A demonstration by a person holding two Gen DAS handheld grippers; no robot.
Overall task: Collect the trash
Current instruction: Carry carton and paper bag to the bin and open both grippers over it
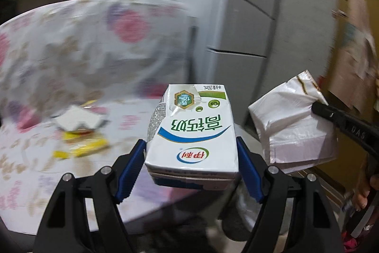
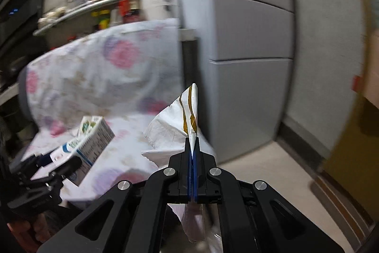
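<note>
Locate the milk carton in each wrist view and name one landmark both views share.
Left wrist view: the milk carton sits at centre, clamped between the left gripper's blue pads.
Right wrist view: the milk carton is at lower left, tilted, held in the left gripper.
Shared landmark: the grey fridge, upper right in both.
</note>
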